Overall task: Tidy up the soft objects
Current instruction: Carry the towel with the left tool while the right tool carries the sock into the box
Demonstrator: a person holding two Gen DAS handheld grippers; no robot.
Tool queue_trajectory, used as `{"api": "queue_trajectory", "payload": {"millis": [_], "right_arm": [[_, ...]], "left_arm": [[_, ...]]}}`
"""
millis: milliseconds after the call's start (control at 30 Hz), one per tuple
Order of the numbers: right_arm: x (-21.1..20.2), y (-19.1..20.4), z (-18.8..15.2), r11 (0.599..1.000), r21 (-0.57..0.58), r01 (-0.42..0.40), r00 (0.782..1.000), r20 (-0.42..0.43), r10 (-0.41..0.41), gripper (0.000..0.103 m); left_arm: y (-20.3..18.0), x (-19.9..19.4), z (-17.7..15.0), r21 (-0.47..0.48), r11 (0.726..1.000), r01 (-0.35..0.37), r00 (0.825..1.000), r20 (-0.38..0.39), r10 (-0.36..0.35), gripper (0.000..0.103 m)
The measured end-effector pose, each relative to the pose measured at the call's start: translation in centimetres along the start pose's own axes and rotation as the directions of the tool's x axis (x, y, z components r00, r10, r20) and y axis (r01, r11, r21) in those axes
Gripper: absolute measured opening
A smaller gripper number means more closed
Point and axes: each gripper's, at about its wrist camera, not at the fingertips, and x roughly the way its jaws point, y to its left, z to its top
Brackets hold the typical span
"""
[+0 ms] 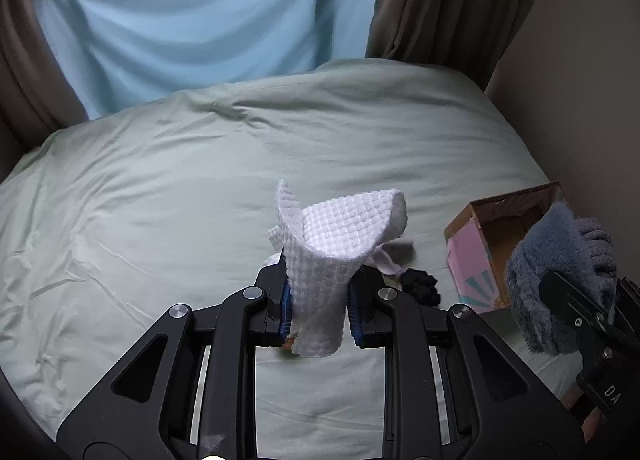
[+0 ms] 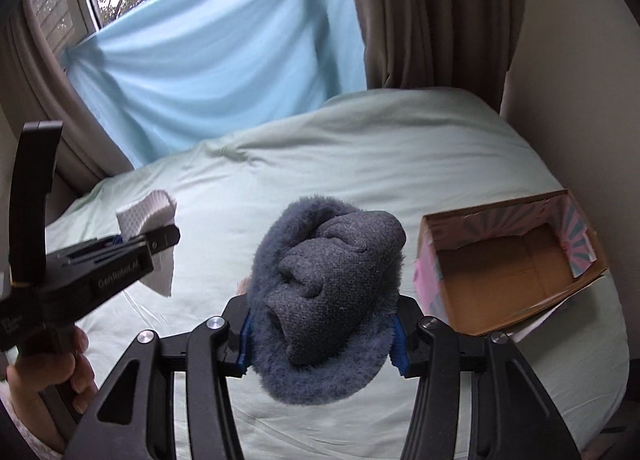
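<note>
My left gripper (image 1: 318,300) is shut on a white waffle-weave cloth (image 1: 340,236) and holds it above the bed; the cloth also shows in the right wrist view (image 2: 148,216). My right gripper (image 2: 320,336) is shut on a fuzzy grey-blue sock bundle (image 2: 324,300) held above the bed, just left of an open cardboard box (image 2: 508,276). In the left wrist view the bundle (image 1: 560,272) hangs in front of the box (image 1: 476,256). The box looks empty inside.
A pale green duvet (image 1: 160,200) covers the bed. A black soft item (image 1: 420,286) and a pale cloth scrap (image 1: 390,258) lie on it left of the box. A blue sheet (image 2: 220,60), brown curtains and a wall stand behind and right.
</note>
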Motion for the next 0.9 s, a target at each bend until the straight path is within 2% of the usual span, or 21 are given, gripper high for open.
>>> {"api": "queue_trajectory", "payload": {"millis": [233,467,667,900], "right_arm": [[-4.9,-7.2,3.7,0.999,-0.024,-0.024,0.999,0.023,0.024,0.047],[-6.8,-16.9,6.4,0.997,-0.072,-0.018,1.0,0.008,0.019,0.047],[-5.2,-23.9,8.3,0.997,-0.082,0.005,0.999,-0.053,-0.01,0.047],[0.1,-30.3,9.8,0.999,-0.04,0.011,0.987,-0.162,-0.017,0.047]], "left_arm": [[-8.8,-3.0,1.2,-0.062,0.998,-0.01,1.0,0.014,0.011,0.019],[-19.0,-2.7,2.0,-0.108,0.994,0.01,1.0,0.007,-0.009,0.019],[-26.1,0.2,3.0,-0.093,0.996,0.017,0.998,-0.054,-0.022,0.019],[-31.4,7.0,3.3,-0.053,0.998,0.021,0.985,-0.172,-0.03,0.019]]}}
